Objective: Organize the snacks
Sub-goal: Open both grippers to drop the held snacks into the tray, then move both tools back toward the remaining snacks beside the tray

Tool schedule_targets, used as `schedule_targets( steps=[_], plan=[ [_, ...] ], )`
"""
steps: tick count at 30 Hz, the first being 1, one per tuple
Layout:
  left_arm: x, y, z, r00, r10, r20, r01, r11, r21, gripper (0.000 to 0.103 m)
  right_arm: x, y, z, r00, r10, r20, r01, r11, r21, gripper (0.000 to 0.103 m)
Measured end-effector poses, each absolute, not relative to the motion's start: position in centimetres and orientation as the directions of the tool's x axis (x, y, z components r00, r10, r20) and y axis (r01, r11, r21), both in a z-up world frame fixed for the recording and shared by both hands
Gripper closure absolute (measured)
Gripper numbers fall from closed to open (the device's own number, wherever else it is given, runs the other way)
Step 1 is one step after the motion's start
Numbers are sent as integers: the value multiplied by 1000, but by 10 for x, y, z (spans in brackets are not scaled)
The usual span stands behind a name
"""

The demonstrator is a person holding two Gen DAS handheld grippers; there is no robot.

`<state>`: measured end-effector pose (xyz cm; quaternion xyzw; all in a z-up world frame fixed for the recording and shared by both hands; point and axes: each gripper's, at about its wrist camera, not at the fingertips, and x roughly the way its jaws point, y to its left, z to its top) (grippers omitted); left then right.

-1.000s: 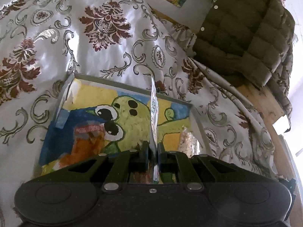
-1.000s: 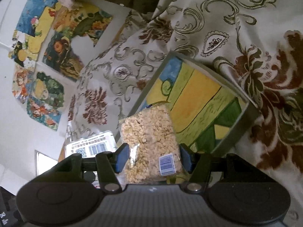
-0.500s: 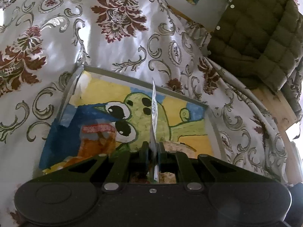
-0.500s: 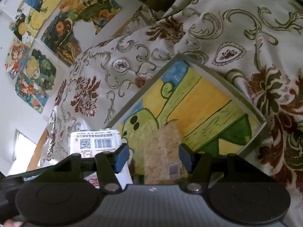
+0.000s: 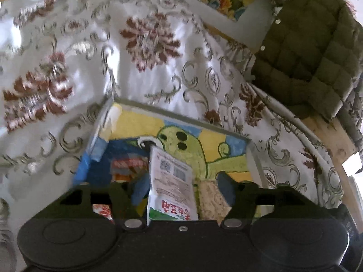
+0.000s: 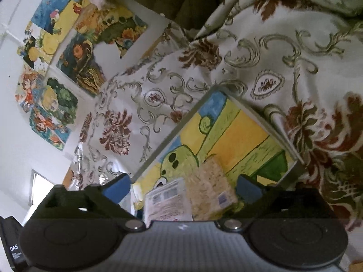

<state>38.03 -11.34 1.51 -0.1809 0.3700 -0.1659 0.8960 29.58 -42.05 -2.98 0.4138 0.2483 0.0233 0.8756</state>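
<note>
A shallow grey tray (image 5: 177, 115) with a painted green cartoon creature inside lies on the floral cloth; it also shows in the right wrist view (image 6: 168, 140). A white snack packet (image 5: 172, 181) with printed codes lies in it, next to a clear bag of puffed rice (image 5: 212, 200). An orange and red packet (image 5: 127, 167) lies at the left. My left gripper (image 5: 181, 187) is open, its jaws on either side of the white packet and not touching it. My right gripper (image 6: 183, 188) is open over the white packet (image 6: 165, 201) and the rice bag (image 6: 211, 185).
A dark green quilted jacket (image 5: 310, 56) lies at the back right beside a wooden edge (image 5: 335, 140). Colourful paintings (image 6: 68, 52) hang on the white wall at the left. The floral cloth (image 5: 147, 52) surrounds the tray.
My left gripper has opened and let go of the white packet, which now lies flat in the tray. My right gripper has drawn back and opened wider, leaving the rice bag in the tray.
</note>
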Motion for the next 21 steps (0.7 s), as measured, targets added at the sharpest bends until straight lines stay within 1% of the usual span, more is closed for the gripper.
schedule_targets(
  steps=[1,3,6,10,14,21],
  plan=[
    [376,-113,19,679,-426,-598,172,884,-434,23,293,-421,-27,877,244,-415,163,660,733,0],
    [364,-112,28,702,-412,-581,184,893,-412,11,285,-422,-22,879,234,-416,160,676,720,0],
    [345,-110,37,729,-400,-556,194,899,-392,4,273,-418,-14,878,215,-427,160,709,686,0],
    [320,-108,45,742,-390,-545,210,908,-364,1,256,-409,0,881,198,-429,135,763,631,0],
    [295,-102,51,757,-383,-530,224,913,-341,1,232,-399,10,894,168,-416,120,804,582,0],
    [249,-81,56,789,-363,-496,218,920,-326,1,189,-390,14,902,118,-415,140,831,539,0]
  ],
)
